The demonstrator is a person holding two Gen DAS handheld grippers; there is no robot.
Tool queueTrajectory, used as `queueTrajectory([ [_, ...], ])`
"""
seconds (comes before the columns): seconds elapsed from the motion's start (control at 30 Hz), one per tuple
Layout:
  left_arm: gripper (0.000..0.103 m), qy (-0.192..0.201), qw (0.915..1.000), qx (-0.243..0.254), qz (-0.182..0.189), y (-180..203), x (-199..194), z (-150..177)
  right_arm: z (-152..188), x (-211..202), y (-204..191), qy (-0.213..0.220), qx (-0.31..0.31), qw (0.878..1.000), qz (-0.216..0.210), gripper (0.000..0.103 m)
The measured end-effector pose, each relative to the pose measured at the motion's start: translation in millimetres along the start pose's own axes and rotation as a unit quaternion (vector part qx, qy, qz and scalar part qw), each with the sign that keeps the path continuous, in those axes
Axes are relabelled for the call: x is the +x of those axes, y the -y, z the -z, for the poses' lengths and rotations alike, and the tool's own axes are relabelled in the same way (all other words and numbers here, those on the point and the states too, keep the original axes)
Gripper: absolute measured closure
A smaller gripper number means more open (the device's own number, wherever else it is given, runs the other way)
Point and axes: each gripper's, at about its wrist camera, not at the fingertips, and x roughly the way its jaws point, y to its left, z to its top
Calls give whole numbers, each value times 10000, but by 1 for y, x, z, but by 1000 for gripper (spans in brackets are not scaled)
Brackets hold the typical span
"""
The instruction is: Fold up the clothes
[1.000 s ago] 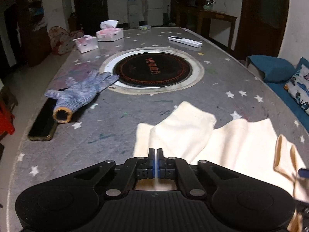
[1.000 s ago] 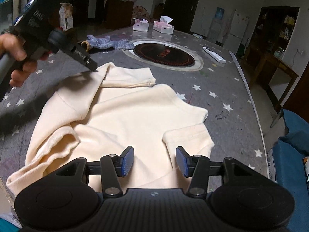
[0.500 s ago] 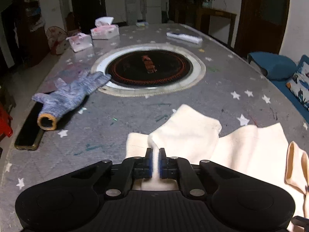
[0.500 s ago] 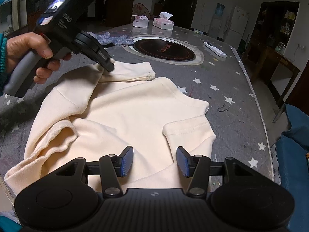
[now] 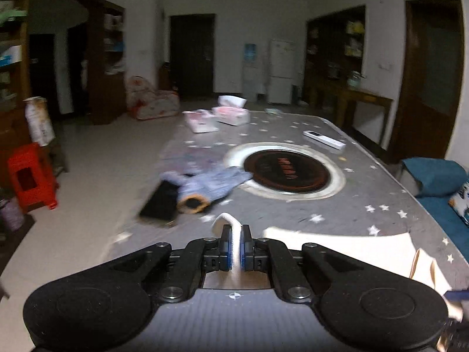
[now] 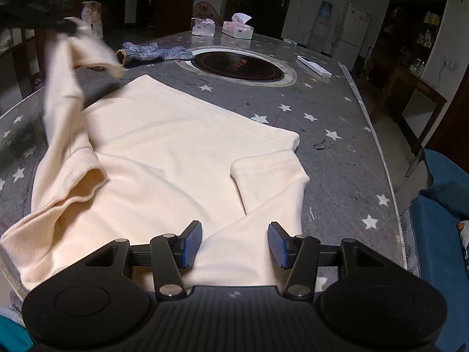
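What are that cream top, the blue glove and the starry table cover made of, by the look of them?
Cream top: soft matte knit, maybe cotton fleece; it drapes thickly, with stitched hems.
Glove: flecked blue-grey yarn knit with a ribbed tan cuff, probably cotton.
Table cover: smooth grey sheet printed with stars, scuffed and faintly shiny, likely vinyl or oilcloth, though I can't be sure.

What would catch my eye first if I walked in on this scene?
A cream sweatshirt is spread over the star-speckled table, nearest the camera. The left gripper pinches one sleeve and holds it in the air at the left. Behind lie a round black hotplate and a blue knitted glove.
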Motion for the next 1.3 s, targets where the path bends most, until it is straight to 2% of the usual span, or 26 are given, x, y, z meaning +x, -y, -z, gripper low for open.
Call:
queueTrajectory([
  [0.1, 97, -84, 9993, -13, -373, -21, -21, 21, 5, -4, 1, -22, -31, 10000, 10, 52],
  [0.17, 97, -307, 9977, -48, -605, -35, -25, 38, 9, -6, 2, -52, -62, 10000, 8, 51],
  [0.27, 97, -876, 9933, -183, -737, -56, -16, 63, 15, -11, 6, -107, -72, 9999, -31, 48],
  [0.33, 93, -1190, 9900, -238, -722, -63, -9, 75, 18, -15, 9, -167, -44, 9998, -53, 47],
  [0.43, 91, -1417, 9868, -180, -762, -66, -4, 83, 22, -22, 19, -282, 65, 9995, -92, 47],
  [0.5, 76, -1398, 9862, -46, -881, -65, -7, 80, 23, -27, 26, -325, 169, 9993, -91, 47],
  [0.57, 71, -1281, 9877, -6, -894, -66, -11, 73, 20, -30, 35, -298, 324, 9990, -103, 47],
  [0.73, 69, -1078, 9926, 273, -492, -44, -3, 54, 6, -24, 56, -111, 694, 9975, -105, 47],
  [0.93, 69, -1117, 9922, 541, 64, -2, 38, 40, -11, 18, 75, -82, 1117, 9935, -206, 53],
  [1.0, 69, -1171, 9909, 610, 255, 13, 53, 36, -12, 31, 82, -126, 1303, 9909, -319, 57],
  [1.03, 69, -1192, 9901, 663, 323, 19, 60, 34, -12, 36, 85, -142, 1416, 9889, -426, 66],
  [1.07, 69, -1212, 9893, 716, 390, 26, 67, 33, -11, 38, 88, -133, 1543, 9863, -574, 81],
  [1.13, 68, -1245, 9877, 819, 470, 39, 79, 31, -10, 34, 89, -66, 1616, 9847, -645, 96],
  [1.23, 68, -1309, 9857, 911, 541, 52, 97, 28, -9, 15, 85, 138, 1238, 9922, -73, 99],
  [1.3, 68, -1349, 9845, 990, 532, 60, 107, 28, -5, -1, 88, 210, 1150, 9928, 276, 99],
])
